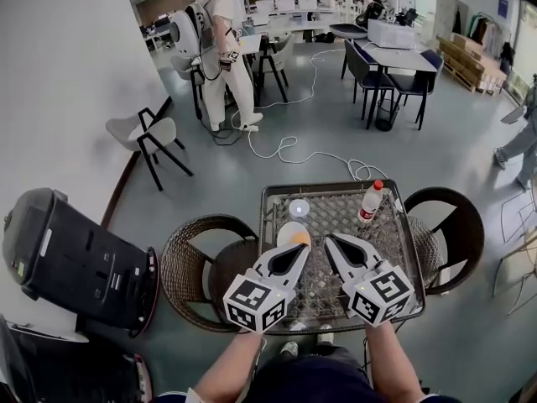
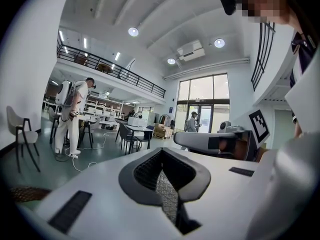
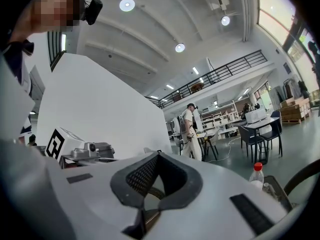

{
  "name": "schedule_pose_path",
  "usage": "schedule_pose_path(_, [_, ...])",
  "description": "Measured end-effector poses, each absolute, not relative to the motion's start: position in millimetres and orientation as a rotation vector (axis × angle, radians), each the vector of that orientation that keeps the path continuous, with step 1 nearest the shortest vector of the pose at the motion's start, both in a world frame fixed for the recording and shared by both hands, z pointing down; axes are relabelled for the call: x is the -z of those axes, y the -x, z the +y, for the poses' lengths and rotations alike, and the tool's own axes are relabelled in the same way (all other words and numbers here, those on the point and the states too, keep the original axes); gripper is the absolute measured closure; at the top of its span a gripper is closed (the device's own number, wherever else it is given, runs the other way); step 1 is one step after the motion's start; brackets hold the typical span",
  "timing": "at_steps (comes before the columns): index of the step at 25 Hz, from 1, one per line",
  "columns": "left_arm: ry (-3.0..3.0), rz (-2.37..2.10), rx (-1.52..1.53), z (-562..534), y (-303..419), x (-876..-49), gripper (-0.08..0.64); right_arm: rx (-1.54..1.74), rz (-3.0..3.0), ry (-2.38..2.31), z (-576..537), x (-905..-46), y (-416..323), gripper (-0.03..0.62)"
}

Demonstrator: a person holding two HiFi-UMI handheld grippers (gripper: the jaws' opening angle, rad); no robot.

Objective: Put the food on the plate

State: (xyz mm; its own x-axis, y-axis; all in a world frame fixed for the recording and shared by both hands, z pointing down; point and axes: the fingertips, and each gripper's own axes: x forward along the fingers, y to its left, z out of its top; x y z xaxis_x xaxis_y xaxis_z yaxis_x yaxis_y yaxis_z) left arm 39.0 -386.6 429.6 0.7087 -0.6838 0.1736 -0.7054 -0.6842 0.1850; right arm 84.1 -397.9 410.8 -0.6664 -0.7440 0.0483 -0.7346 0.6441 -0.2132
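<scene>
The left hand-held gripper [image 1: 303,249] is held over the near part of the mesh surface [image 1: 336,201], its jaws pressed together with nothing between them. The right hand-held gripper [image 1: 331,240], just beside it, is likewise closed and empty. The orange food [image 1: 301,240] is seen at the edge of a white plate [image 1: 288,232], just beyond the left tips. A bottle [image 1: 369,201] stands well apart, toward the far right.

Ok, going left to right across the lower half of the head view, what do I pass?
Black machine → wicker chair → left gripper → right gripper → second wicker chair.
</scene>
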Motion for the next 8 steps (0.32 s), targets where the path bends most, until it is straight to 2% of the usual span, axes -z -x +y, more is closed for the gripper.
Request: schedule_pose_path(8, [-2.673, -1.110, -0.143, -384.4, -39.3, -433.7, 0.551, 0.331, 2.803, 1.251, -396.2, -410.1, -83.3, 0.588])
